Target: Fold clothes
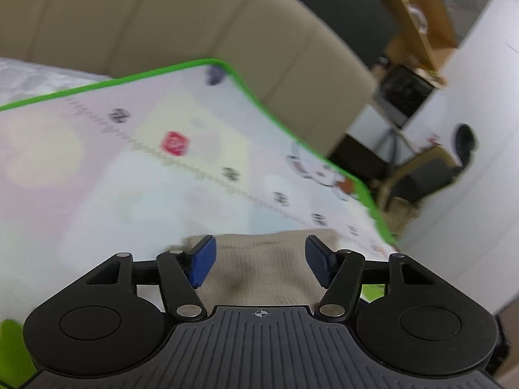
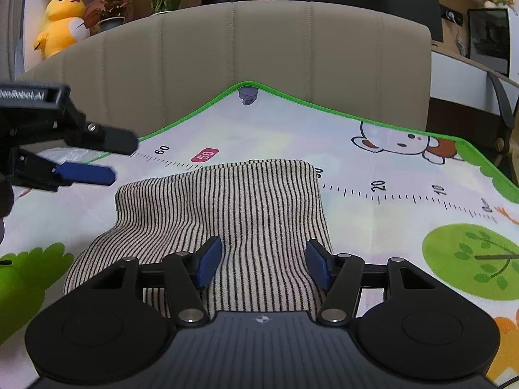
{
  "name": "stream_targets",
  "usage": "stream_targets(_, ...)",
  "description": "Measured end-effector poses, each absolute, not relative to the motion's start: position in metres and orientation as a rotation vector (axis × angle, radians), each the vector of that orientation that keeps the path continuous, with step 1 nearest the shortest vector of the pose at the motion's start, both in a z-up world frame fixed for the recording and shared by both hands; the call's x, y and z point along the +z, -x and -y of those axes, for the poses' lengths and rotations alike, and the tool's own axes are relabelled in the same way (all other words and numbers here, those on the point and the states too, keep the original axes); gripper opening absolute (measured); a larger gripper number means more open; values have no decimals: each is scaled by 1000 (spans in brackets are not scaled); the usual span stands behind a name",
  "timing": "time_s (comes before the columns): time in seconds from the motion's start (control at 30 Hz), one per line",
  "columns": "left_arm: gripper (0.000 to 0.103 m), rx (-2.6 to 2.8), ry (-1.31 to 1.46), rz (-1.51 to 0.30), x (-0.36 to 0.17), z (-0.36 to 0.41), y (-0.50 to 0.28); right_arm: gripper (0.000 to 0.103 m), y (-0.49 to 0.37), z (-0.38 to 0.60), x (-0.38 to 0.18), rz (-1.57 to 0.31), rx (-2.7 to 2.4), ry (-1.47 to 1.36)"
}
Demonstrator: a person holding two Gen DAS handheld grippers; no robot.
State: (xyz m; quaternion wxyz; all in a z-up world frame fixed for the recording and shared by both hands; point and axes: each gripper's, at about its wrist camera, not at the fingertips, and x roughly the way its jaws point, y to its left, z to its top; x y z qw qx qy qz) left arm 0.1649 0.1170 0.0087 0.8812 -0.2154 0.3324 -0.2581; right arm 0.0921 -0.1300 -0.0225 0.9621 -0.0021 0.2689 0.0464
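A beige garment with thin black stripes (image 2: 227, 214) lies folded into a compact block on the play mat (image 2: 389, 168). My right gripper (image 2: 262, 264) is open just above the garment's near part, holding nothing. My left gripper (image 1: 258, 259) is open over the garment (image 1: 259, 269), which looks plain beige and blurred there. The left gripper also shows in the right wrist view (image 2: 110, 159) at the left, hovering above the mat beyond the garment's left corner, with nothing between its pads.
The mat has a green border (image 2: 324, 105), a printed ruler and cartoon animals. A beige padded headboard (image 2: 227, 58) stands behind it. Shelves with a yellow plush toy (image 2: 61, 22) and plants are beyond. A desk and chair (image 1: 431, 168) stand at the right.
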Motion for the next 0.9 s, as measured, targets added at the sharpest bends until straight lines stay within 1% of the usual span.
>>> stream_targets(0.13,64,-561,363,-749,-1,-94,-167,58,-92,128,-20,-546,104,39)
stream_targets(0.2,59,-532,318,-812,-14,-87,-173,58,-93,128,-18,-551,116,43)
stream_targets(0.27,59,-512,285,-851,-24,-82,-177,58,-94,129,-17,-560,125,41)
stream_targets(0.83,60,-488,284,-876,-24,-80,-181,60,-90,123,-11,-551,68,16)
stream_targets(0.9,60,-483,287,-879,-25,-81,-181,53,-91,130,-2,-535,99,-25)
